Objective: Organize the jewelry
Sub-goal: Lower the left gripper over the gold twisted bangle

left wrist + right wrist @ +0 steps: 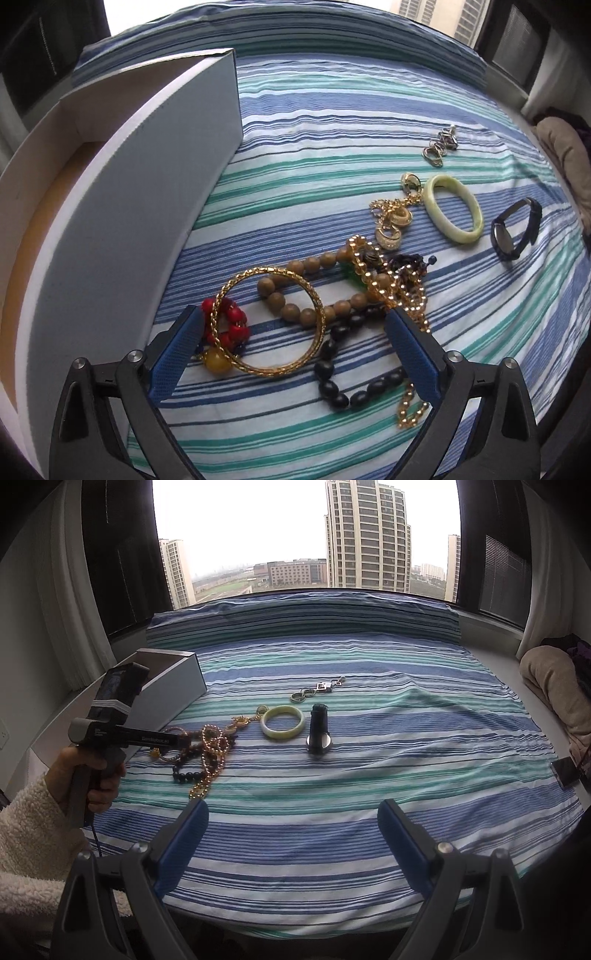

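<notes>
Jewelry lies heaped on the blue, teal and white striped bedspread (332, 155), just beside the open white cardboard box (155, 177) that stands to its left. The left gripper (295, 332) hangs over the pile with its blue-padded fingers (177, 354) spread wide and nothing pressed between them. The round gold filigree bangle (271, 321) lies flat in the gap, toward the left pad, overlapping the red bead bracelet (229, 325) and the string of tan wooden beads (295, 291) — so the bangle looks like the likeliest pick. The right gripper (291, 830) is released too, empty, over bare cloth well short of the pile. The left hand is clearly the nearer — the pale green jade bangle (454, 206) and black wristwatch (517, 229) sit farther off.
</notes>
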`<state>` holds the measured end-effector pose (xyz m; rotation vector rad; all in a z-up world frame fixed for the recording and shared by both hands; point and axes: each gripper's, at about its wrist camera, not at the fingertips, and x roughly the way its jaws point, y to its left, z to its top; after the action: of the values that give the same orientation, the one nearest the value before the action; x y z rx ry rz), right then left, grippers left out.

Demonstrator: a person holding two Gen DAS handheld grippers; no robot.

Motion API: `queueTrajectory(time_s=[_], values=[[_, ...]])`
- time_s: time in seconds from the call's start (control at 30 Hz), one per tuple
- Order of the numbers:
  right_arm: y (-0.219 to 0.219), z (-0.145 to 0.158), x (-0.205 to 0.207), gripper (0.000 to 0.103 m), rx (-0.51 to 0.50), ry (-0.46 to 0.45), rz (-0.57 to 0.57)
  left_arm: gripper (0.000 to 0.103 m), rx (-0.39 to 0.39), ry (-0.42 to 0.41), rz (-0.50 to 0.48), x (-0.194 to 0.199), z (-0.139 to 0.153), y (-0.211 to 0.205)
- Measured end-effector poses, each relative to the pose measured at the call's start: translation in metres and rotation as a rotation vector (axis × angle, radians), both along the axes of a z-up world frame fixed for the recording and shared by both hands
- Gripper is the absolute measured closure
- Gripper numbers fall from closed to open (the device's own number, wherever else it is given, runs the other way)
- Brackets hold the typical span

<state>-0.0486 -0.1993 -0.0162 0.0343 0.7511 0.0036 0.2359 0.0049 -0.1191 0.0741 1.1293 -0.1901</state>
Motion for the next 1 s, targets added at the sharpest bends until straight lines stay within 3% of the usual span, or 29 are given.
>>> queueTrajectory(time_s=[0.1,0.13,0.17,0.43,0.63,0.8,0.93,1.0], values=[[-0.003,-0.001,-0.003,0.008,-0.001,0.000,-0.004,0.023,0.073,-0.057,0.011,0.006,-0.006,0.000],[-0.005,-0.002,-0.003,0.008,-0.001,0.003,-0.008,0.037,0.083,-0.067,0.001,0.006,-0.005,0.000],[-0.007,-0.003,-0.003,0.008,0.001,0.006,-0.015,0.039,0.076,-0.066,-0.006,0.006,-0.004,0.001],[-0.016,-0.010,0.005,0.008,0.038,0.027,-0.029,0.040,-0.069,0.013,0.009,-0.021,0.023,0.025],[-0.014,-0.014,0.011,0.008,0.051,0.045,-0.020,0.042,-0.072,0.095,0.005,-0.066,0.024,0.034],[-0.009,-0.018,0.018,0.008,0.075,0.064,-0.002,0.040,-0.098,0.073,0.050,-0.054,0.012,0.038],[-0.005,-0.015,0.012,0.008,0.074,0.057,0.019,0.009,-0.118,0.036,0.073,-0.056,0.015,0.051],[-0.008,-0.015,0.009,0.008,0.063,0.053,0.006,0.008,-0.130,0.039,0.057,-0.064,0.015,0.056]])
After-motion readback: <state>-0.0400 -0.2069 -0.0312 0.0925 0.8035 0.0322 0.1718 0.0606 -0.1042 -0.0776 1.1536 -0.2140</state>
